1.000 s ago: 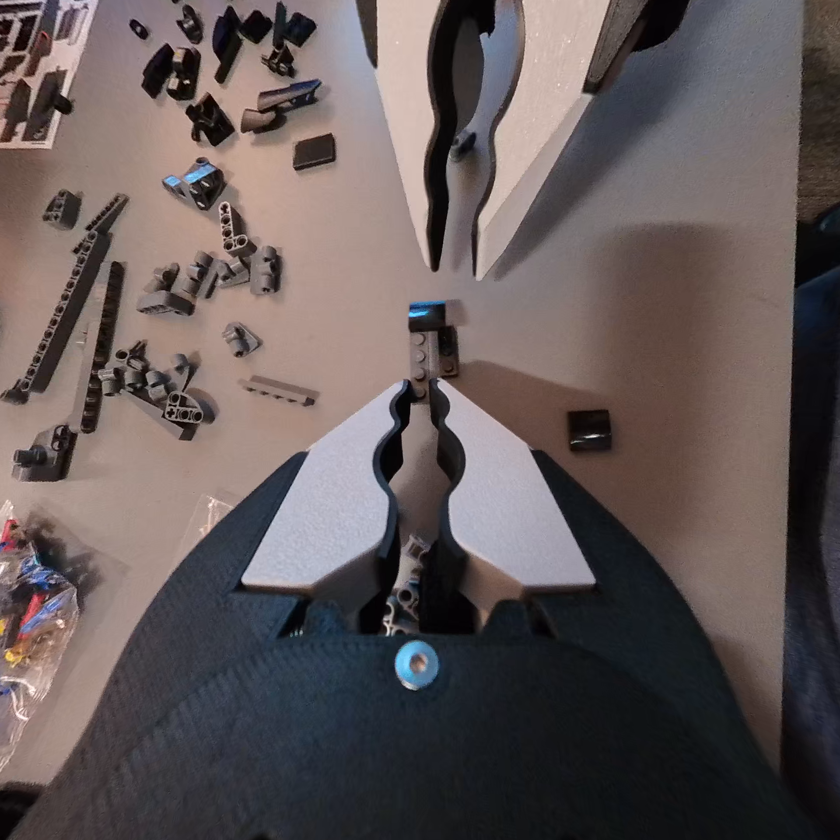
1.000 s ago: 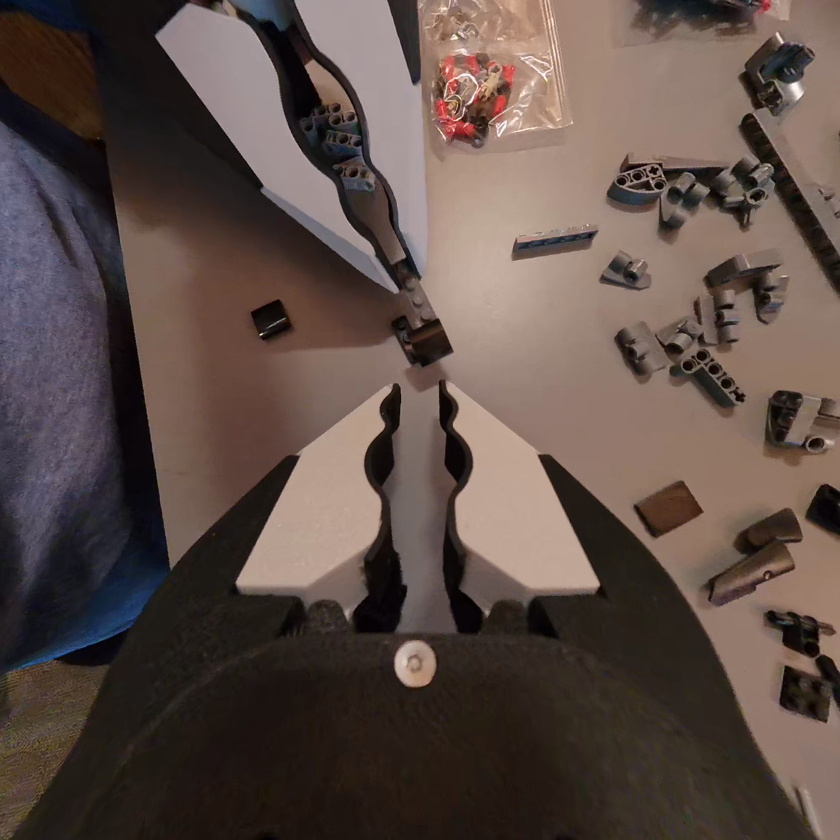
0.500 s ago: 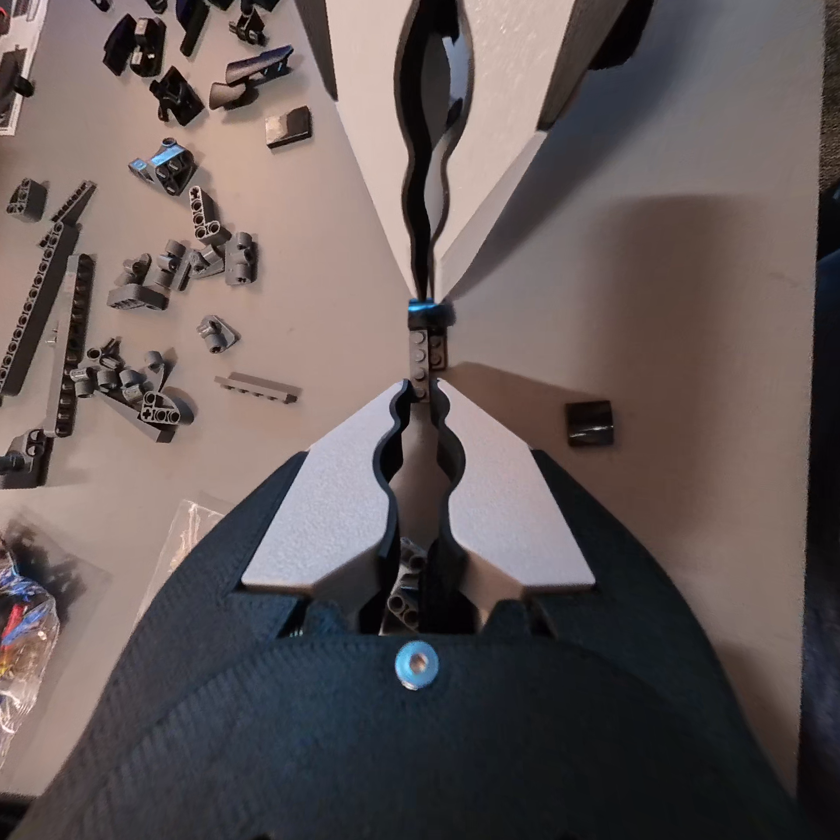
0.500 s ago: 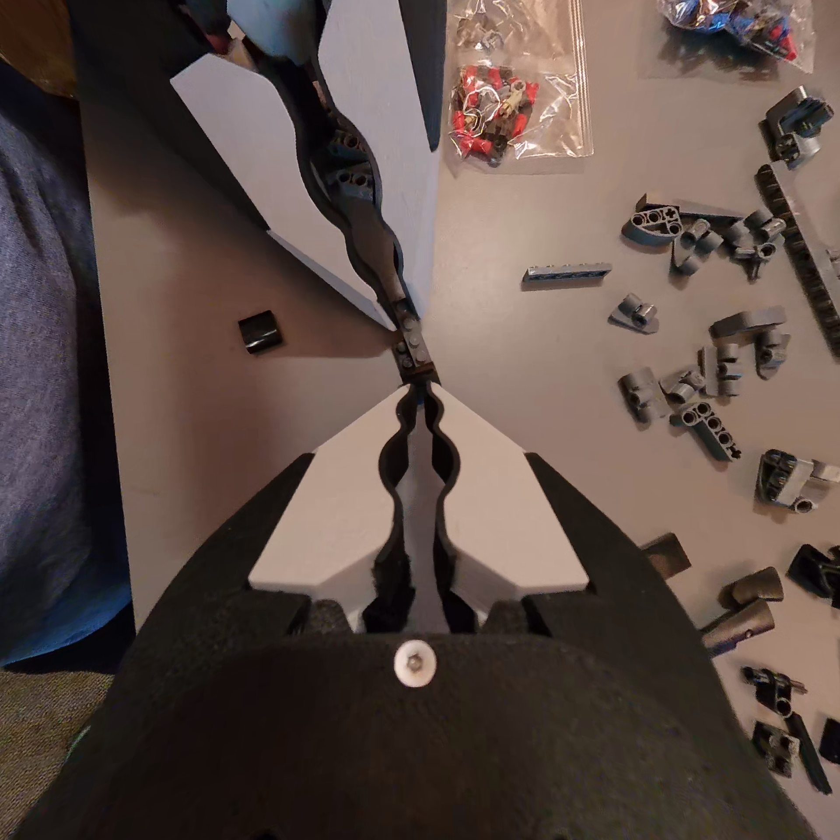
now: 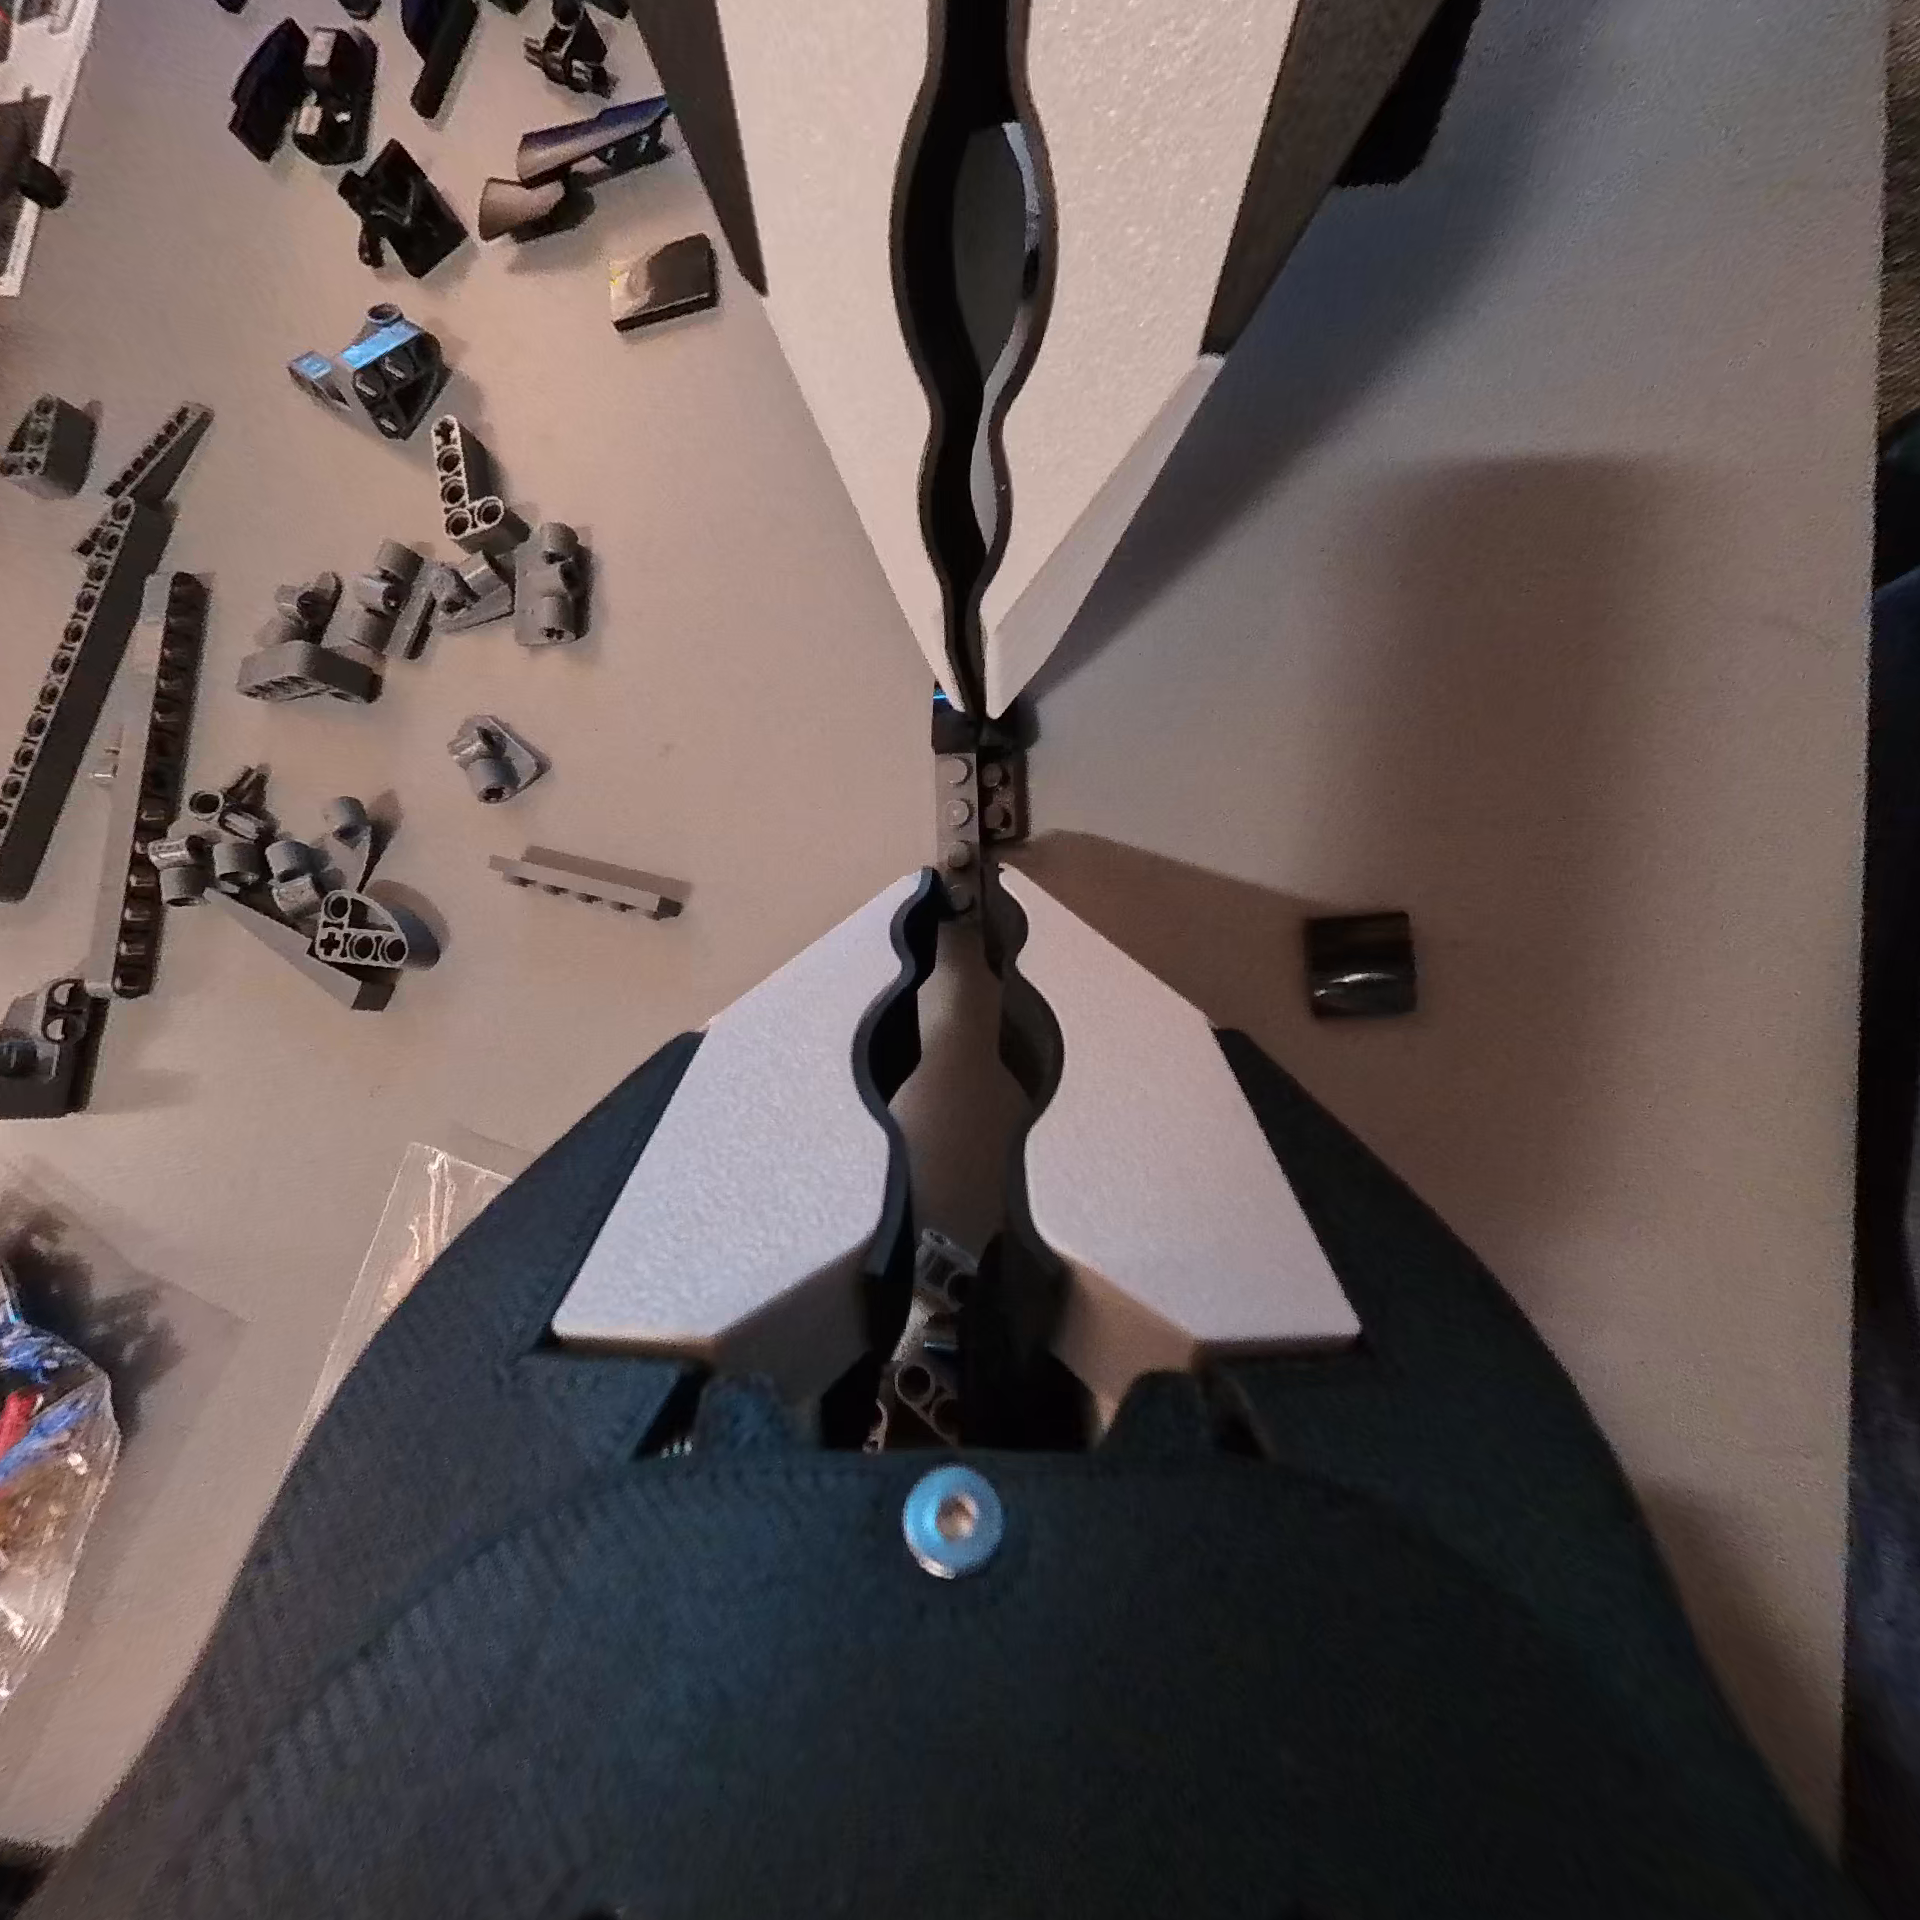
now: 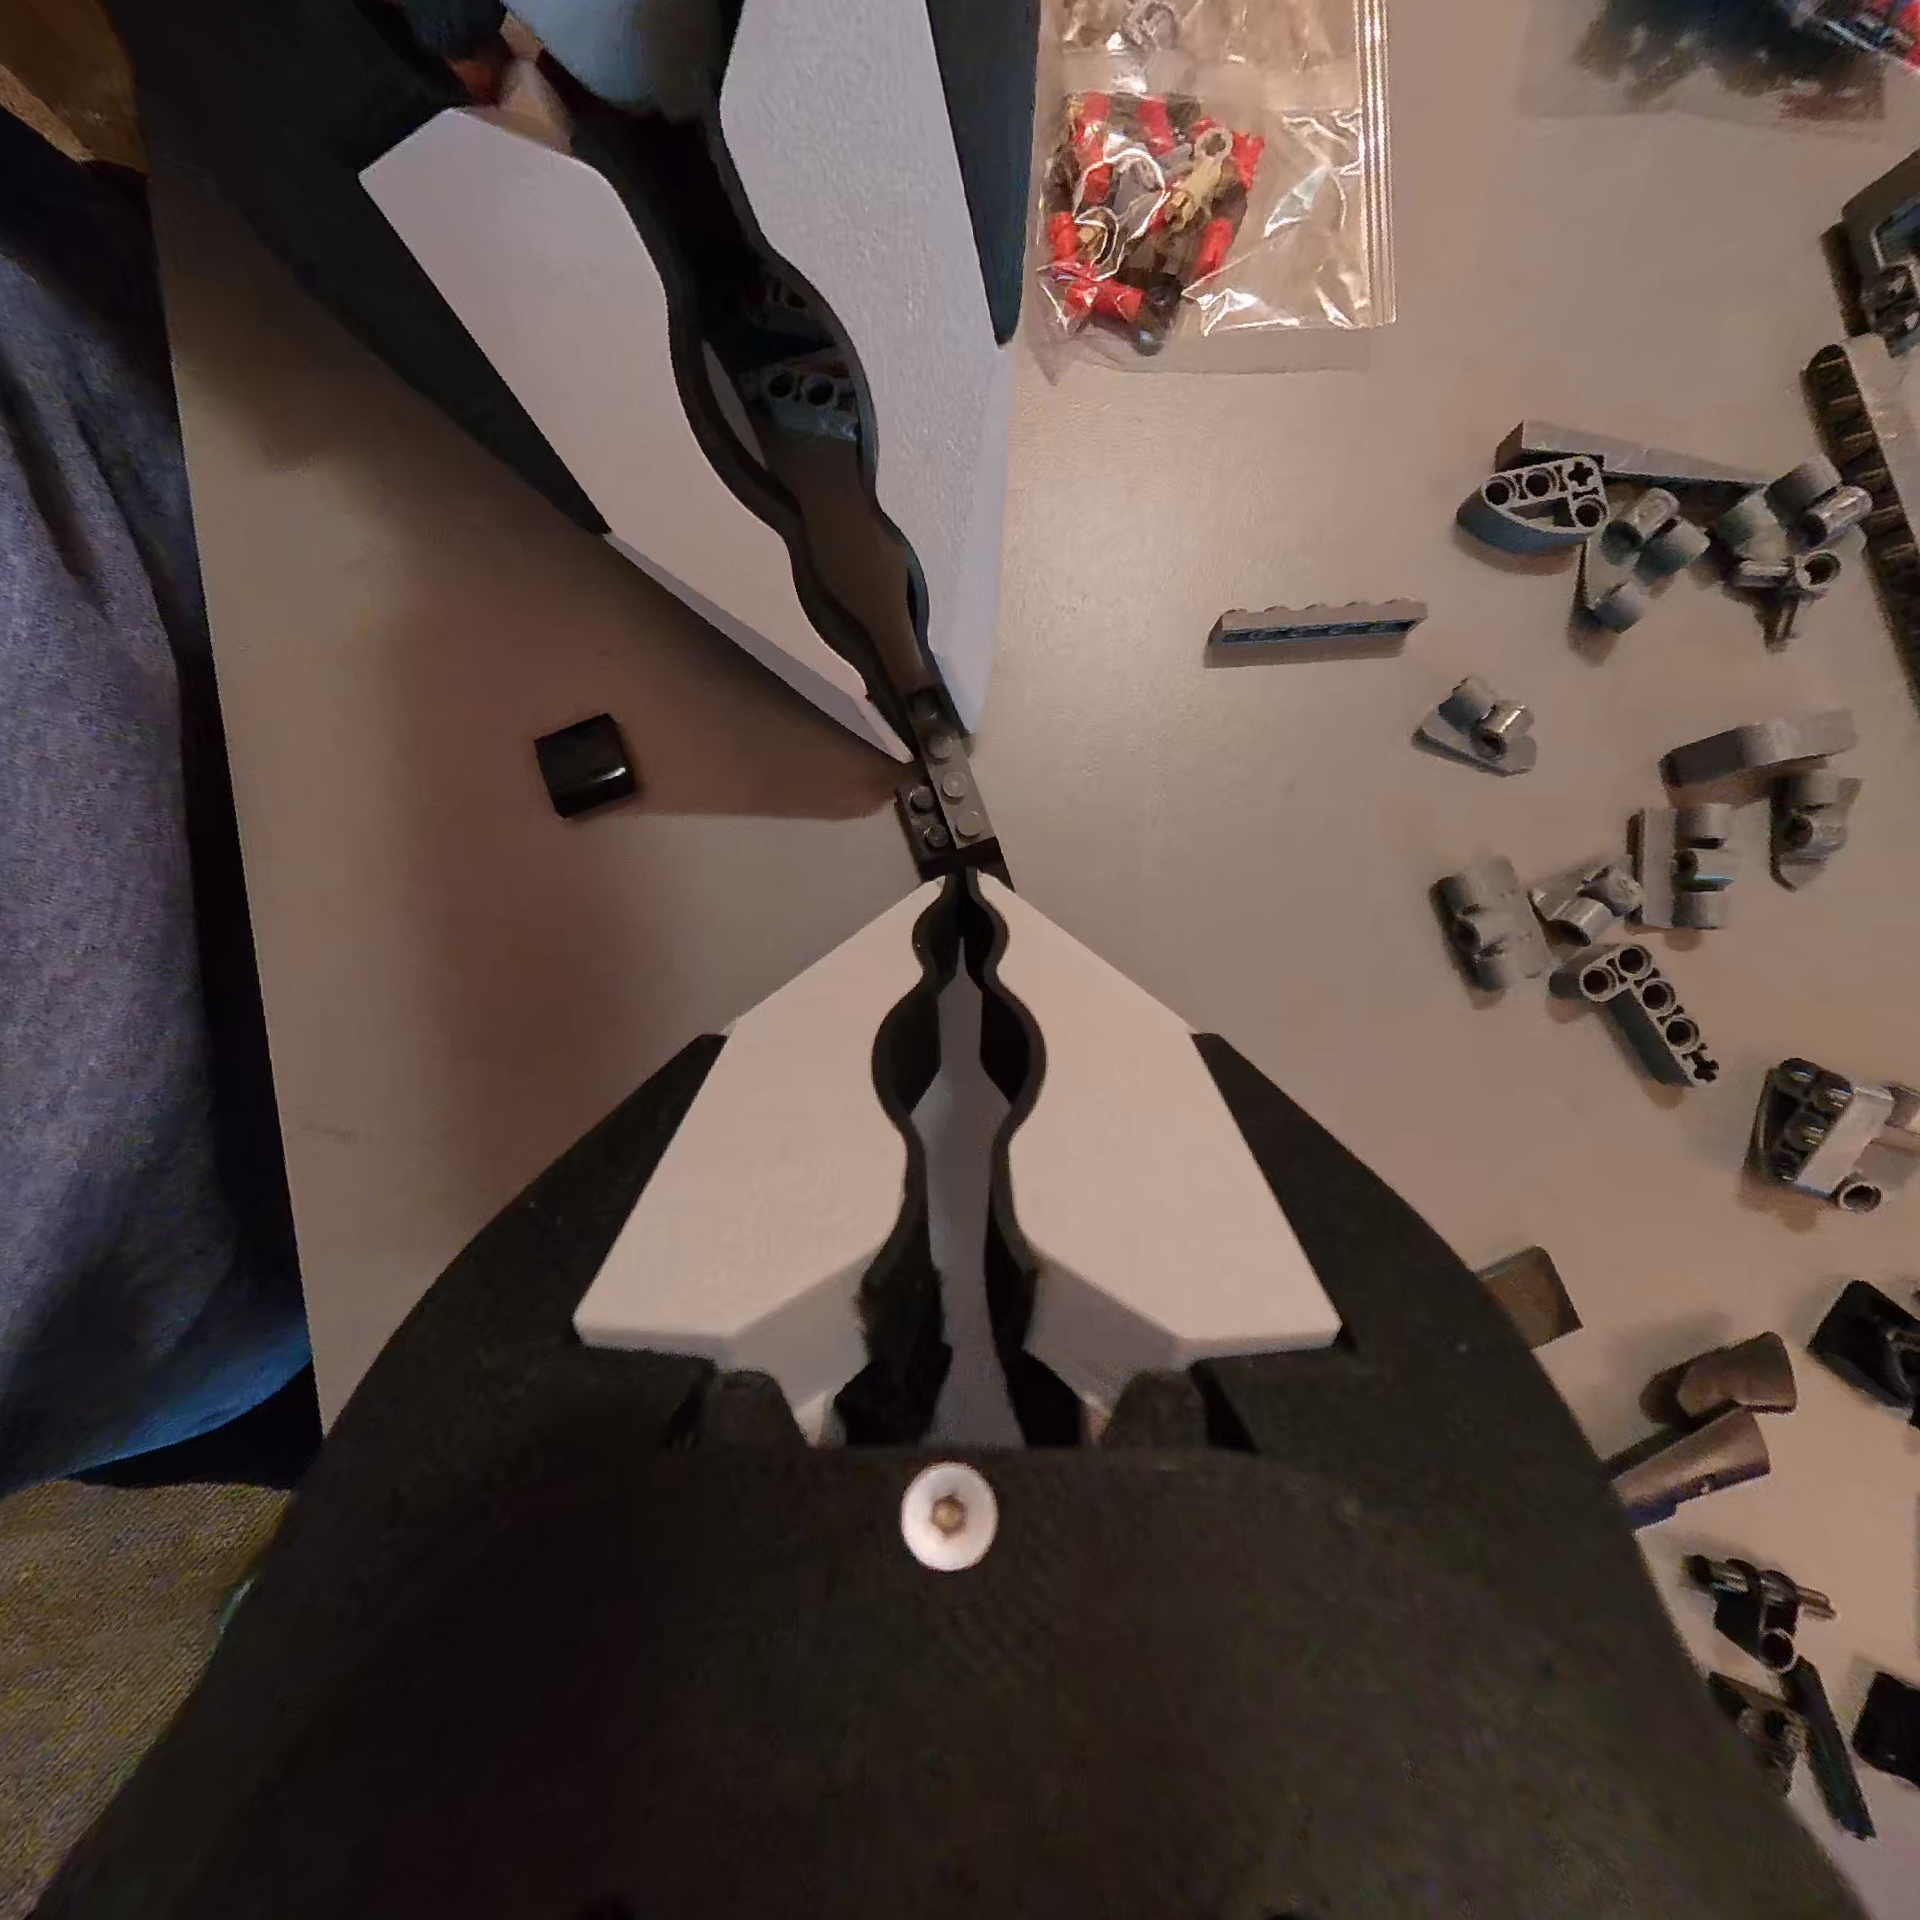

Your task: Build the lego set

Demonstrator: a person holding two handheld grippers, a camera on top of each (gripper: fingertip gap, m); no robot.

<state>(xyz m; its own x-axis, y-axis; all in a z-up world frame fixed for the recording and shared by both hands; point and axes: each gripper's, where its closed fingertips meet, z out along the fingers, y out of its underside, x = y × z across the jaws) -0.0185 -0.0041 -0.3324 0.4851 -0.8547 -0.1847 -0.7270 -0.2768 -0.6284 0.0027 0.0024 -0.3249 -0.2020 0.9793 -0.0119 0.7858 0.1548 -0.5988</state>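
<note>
Left wrist view, left side of the table [image 5: 1558,644]: you have loose grey and black pieces spread out, including two long black holed beams [image 5: 114,717], a cluster of grey connectors [image 5: 416,613], a flat grey studded strip [image 5: 592,883] and a black sloped tile [image 5: 665,278]. A clear bag of coloured parts [image 5: 42,1455] lies at the lower left edge.

Centre: your left gripper [image 5: 964,902] has its tongs pressed onto the near end of the small lego assembly [image 5: 979,805], a grey studded plate with a black plate alongside it. Further grey holed parts of the build sit deep between these tongs near the gripper body. The assembly spans the gap between both tools. Your right gripper [image 5: 977,707] comes in from the top of this view, its tongs drawn together on the far, black end of the assembly.

Right: a single black curved tile [image 5: 1359,964] lies apart on the table, near the left gripper's tip.

Right wrist view: the same black curved tile [image 6: 587,764] lies at the left, the lego assembly [image 6: 948,805] is pinched at the centre between the right gripper [image 6: 958,883] and the left gripper [image 6: 935,717], and a clear bag of red and dark parts [image 6: 1195,208] lies at the upper right above scattered grey connectors [image 6: 1662,883].
</note>
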